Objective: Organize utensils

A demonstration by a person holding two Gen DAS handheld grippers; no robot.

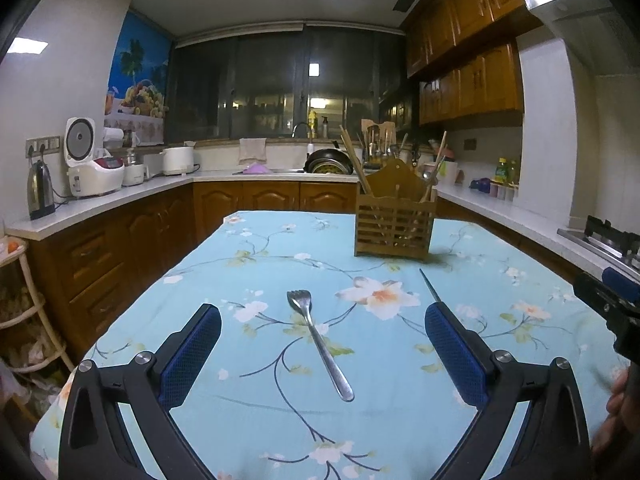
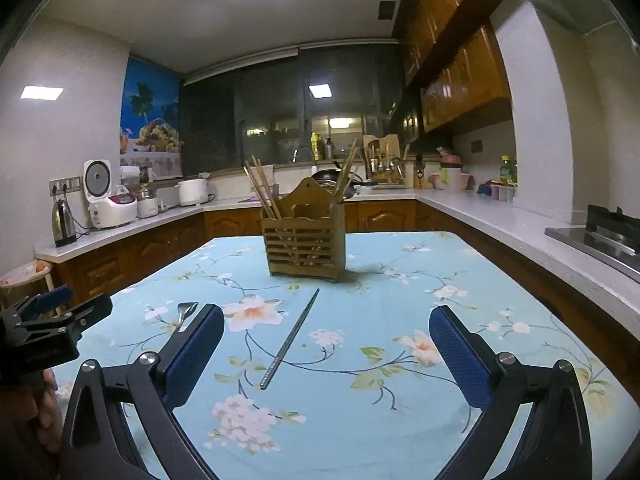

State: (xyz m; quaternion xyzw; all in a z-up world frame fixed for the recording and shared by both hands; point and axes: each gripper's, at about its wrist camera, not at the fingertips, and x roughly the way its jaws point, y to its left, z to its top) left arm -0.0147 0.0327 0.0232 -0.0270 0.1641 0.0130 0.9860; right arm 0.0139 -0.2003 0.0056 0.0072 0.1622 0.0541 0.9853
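Right now each of my hands has its own target lying straight ahead on the bench (image 1: 500,360), and that pairing is what the next move turns on. My left hand-held gripper (image 1: 322,344) is spread wide and holds nothing; the fork (image 1: 319,342) lies flat on the flowered cloth directly between its two blue pads, tines pointing away from me toward the far edge, handle end nearest me and angled slightly to my right. Its long axis runs almost along my line of reach, so I judge the fingers would close across the handle rather than along it.

My right hand-held gripper (image 2: 326,350) is likewise wide apart and empty. The metal chopstick (image 2: 291,339) lies ahead of it, a little toward the left finger, its thick end nearer me and its thin tip leaning away and to the right, aimed roughly at the wooden utensil holder (image 2: 304,240). That holder stands upright near the far edge of the bench, past both utensils, with wooden chopsticks (image 2: 262,190) already sticking out of it.

The fork is clearly the left hand's job and the chopstick the right's; each lies well apart from the other gripper. Both grippers hover low and level above the near edge, pointing toward the holder.
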